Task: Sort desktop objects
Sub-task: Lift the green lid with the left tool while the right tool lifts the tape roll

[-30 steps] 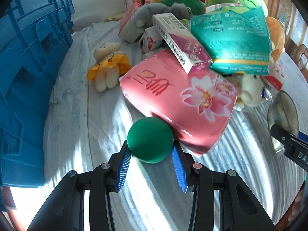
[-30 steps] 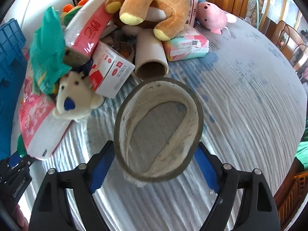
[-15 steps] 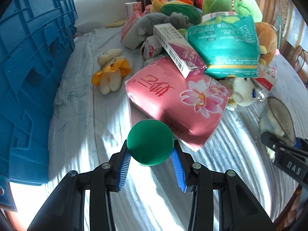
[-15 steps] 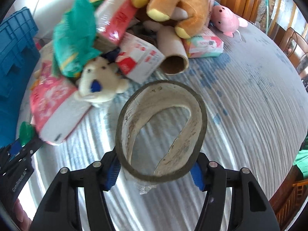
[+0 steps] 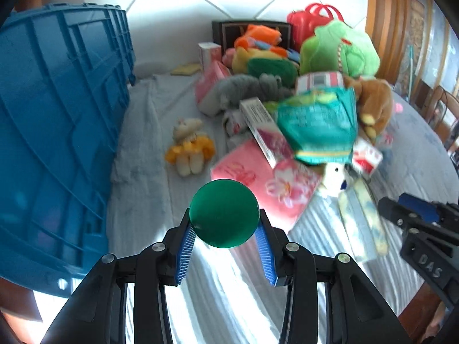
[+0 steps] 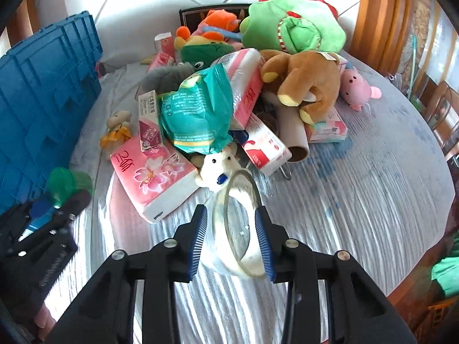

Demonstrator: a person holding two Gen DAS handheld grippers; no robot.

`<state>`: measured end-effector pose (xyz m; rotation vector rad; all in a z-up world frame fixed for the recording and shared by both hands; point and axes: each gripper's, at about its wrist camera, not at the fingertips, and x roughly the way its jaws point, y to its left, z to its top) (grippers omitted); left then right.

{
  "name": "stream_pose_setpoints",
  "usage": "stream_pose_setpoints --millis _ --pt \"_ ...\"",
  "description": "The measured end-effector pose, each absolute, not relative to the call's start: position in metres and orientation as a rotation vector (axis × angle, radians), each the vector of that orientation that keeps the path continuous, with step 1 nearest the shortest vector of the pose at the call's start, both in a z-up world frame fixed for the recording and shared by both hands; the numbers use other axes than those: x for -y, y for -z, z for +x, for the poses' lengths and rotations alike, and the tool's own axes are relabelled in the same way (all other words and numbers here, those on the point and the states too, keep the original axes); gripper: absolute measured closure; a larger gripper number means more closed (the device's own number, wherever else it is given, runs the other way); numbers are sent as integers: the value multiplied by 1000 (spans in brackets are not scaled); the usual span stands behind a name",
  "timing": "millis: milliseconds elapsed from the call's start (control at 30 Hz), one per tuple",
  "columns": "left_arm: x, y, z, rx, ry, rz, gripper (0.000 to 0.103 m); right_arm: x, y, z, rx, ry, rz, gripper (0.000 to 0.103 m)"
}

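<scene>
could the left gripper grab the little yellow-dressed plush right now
Probably not. The left gripper is already shut on the green ball, so its fingers are occupied. The yellow-dressed plush itself lies alone on the cloth, with nothing covering it.

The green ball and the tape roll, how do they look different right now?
The green ball is solid, opaque and round; the tape roll is a hollow, pale, see-through ring. The ball sits in the left hand-held gripper, the roll in the right hand-held gripper. The ball is bare; the roll has clear plastic around it. Both are clamped between blue pads above the table.
</scene>
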<state>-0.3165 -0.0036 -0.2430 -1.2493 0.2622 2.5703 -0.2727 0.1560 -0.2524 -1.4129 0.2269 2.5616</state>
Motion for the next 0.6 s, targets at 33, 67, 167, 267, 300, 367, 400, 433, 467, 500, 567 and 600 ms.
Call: stream_pose_setpoints --millis 33,67,167,267,300,367,400,433,467,500,567,600 --pt "4 245 -317 -263 -2567 -1257 63 -156 255 -274 -235 -2558 -1432 69" --pt "3 247 -318 -263 -2564 -1264 63 -158 259 -274 -248 -2548 -1447 69" --pt "3 253 -320 -264 -2554 -1286 63 -162 272 -270 -284 -2509 -1478 65" --pt "3 259 -321 -265 -2544 -1308 63 -166 282 -271 -332 -2506 -1503 31" --pt "3 261 -322 -265 -2540 -1315 63 -165 283 -272 -333 -2510 -1503 22" --pt "3 266 -323 -266 -2533 -1330 63 -163 288 -276 -331 -2511 -1509 22" --pt "3 268 -324 -266 -2530 -1337 63 -161 292 -278 -322 -2501 -1522 22" --pt "3 270 -324 -267 -2526 -1345 63 -160 297 -281 -314 -2489 -1536 22" --pt "3 272 -326 -270 -2524 -1348 63 -159 302 -283 -326 -2484 -1545 20" --pt "3 273 -328 -274 -2523 -1351 63 -159 307 -285 -352 -2483 -1552 14" --pt "4 277 -331 -282 -2520 -1355 63 -157 313 -287 -373 -2487 -1540 6" --pt "4 278 -332 -287 -2519 -1356 63 -156 315 -288 -370 -2486 -1540 1"
